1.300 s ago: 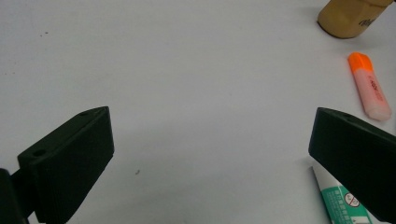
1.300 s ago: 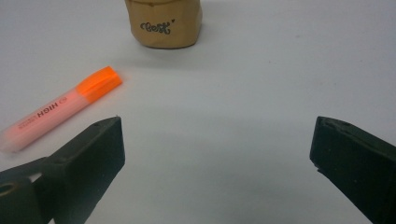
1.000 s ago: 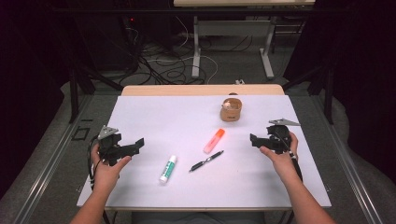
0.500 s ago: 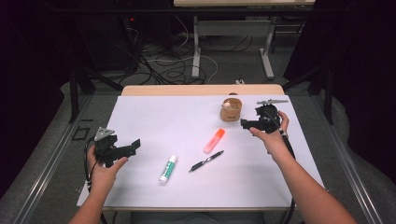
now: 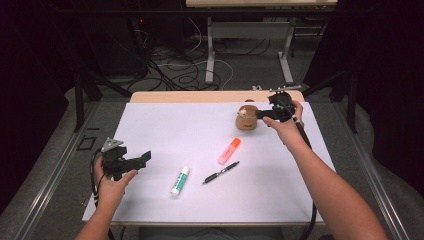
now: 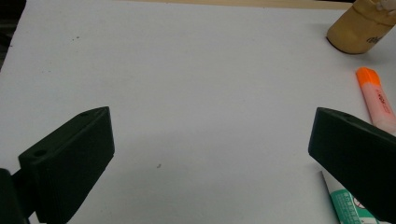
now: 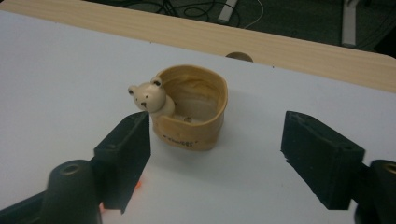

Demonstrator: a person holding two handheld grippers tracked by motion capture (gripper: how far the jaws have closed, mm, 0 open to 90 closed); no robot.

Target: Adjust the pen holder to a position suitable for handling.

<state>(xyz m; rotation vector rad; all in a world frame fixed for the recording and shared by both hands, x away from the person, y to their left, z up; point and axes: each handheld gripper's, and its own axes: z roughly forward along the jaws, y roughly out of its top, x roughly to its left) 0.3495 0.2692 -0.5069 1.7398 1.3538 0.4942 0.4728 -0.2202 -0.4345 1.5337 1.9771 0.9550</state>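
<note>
While left tongs [image 5: 145, 157] stay spread | right tongs [image 5: 261, 114] moved up to bear cup [image 5: 246, 118] | spread, not gripping

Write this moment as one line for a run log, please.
right tool: open, at bear cup | left tool: open, over bare sheet | highlighter, pen, glue stick: untouched

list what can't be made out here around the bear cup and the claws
- Bear cup: the print on its front is too small and blurred in the right gripper view; the right claw covers its side in the high view.
- Glue stick: cut off by the frame edge and the left claw in the left gripper view.
- Pen: markings too small in the high view.
- Highlighter: its lower end is hidden behind the jaw in the left gripper view.
</note>
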